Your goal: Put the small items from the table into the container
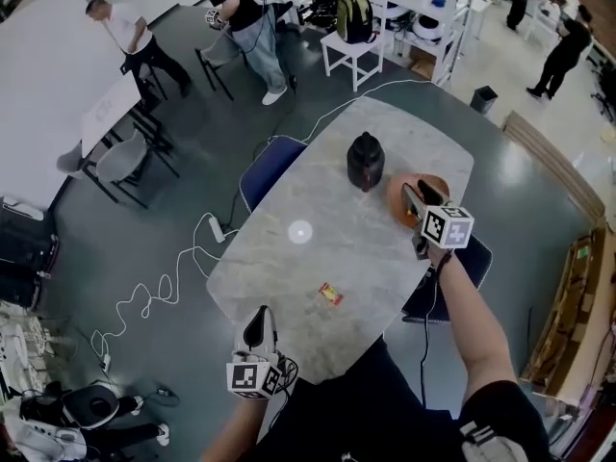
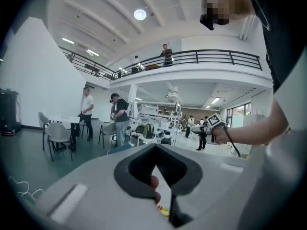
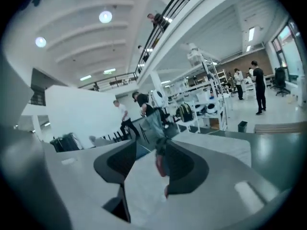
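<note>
The left hand-held gripper (image 1: 258,328) is held at the near edge of the counter (image 1: 366,248), jaw tips drawn together on nothing. A small red-and-yellow wrapper (image 1: 330,295) lies just beyond it. The right hand-held gripper (image 1: 423,202) (jaws parted, empty) is held over an orange bowl (image 1: 397,200), near a black jug (image 1: 366,160).

Left tool (image 1: 258,327): held low, close to the body at the near desk edge, jaws pointing forward. The jaws meet at their tips, and nothing is seen clamped between them. Its marker cube (image 1: 255,376) faces up.

Right tool (image 1: 416,200): held out ahead at the right, with the right forearm (image 1: 472,316) bare and nearly straight. The jaws stand apart with nothing between them. Its marker cube (image 1: 448,226) sits just above the gripping right hand (image 1: 439,256).
</note>
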`<state>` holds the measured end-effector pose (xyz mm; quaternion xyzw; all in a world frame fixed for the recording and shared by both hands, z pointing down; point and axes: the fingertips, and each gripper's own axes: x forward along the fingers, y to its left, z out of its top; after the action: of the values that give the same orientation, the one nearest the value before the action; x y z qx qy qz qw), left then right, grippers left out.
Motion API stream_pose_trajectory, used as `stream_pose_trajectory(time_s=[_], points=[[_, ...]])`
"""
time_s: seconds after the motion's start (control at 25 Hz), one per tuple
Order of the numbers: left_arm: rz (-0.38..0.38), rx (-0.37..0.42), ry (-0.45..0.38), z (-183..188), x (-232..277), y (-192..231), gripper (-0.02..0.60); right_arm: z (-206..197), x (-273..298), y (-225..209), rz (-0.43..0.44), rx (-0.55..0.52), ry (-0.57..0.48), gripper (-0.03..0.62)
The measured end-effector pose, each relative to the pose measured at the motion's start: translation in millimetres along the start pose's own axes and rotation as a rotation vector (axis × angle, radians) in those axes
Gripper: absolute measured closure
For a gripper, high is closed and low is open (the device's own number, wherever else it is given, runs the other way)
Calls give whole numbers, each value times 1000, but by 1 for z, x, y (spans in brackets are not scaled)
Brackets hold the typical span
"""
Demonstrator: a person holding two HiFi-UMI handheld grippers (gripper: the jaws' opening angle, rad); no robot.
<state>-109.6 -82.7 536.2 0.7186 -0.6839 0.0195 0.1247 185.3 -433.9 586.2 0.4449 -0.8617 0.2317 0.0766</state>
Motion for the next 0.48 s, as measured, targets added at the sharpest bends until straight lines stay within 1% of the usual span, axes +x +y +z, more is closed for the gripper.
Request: stream_pose_trajectory(time_s=[0.12, 0.24, 0.36, 0.48], points=[[-49, 18, -60, 23, -3, 5, 578, 5, -56, 90, 88, 17, -139, 411], [-108, 40, -110, 46, -10, 5, 578, 0, -109, 187, 146, 12, -202, 425], [-166, 73, -154, 66, -19, 5, 578, -13, -137, 265, 191, -68, -237, 433], [-210, 86, -183, 75, -28, 6, 578, -27, -155, 314, 218, -146, -258, 441]])
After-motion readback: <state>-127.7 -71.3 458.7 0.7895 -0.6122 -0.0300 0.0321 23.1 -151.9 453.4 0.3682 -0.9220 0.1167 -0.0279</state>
